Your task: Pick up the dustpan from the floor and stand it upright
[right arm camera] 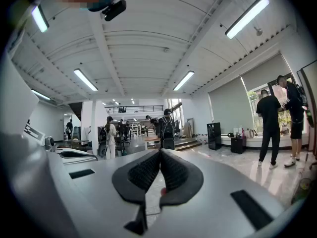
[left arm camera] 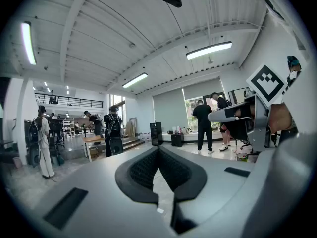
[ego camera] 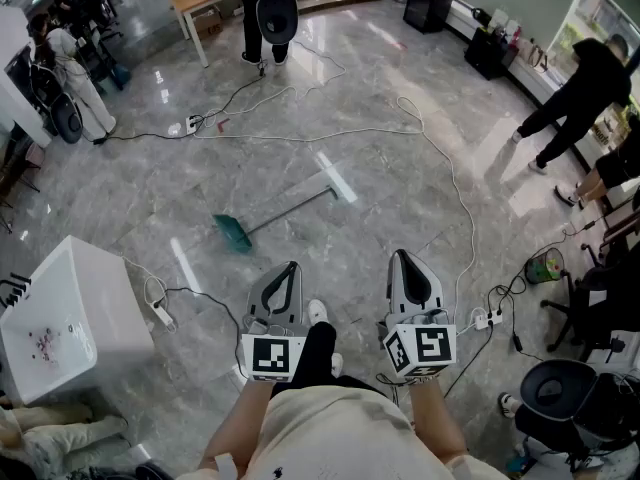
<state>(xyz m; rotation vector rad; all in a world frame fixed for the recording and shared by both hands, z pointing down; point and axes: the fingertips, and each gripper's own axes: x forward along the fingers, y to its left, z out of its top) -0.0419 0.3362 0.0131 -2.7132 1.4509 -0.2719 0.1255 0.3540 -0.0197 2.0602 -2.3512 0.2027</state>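
while both tongs hang level with tips pressed together and nothing between them, the left gripper point(ego camera: 290, 266) and right gripper point(ego camera: 403, 256) sit short of the dustpan point(ego camera: 233, 233), which lies flat on the floor point(ego camera: 420, 148) ahead and slightly left; its handle point(ego camera: 290, 209) slants away rightward, so the left is nearer

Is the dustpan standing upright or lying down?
Lying down: the dustpan rests flat on the floor, its long handle stretched along the tiles.
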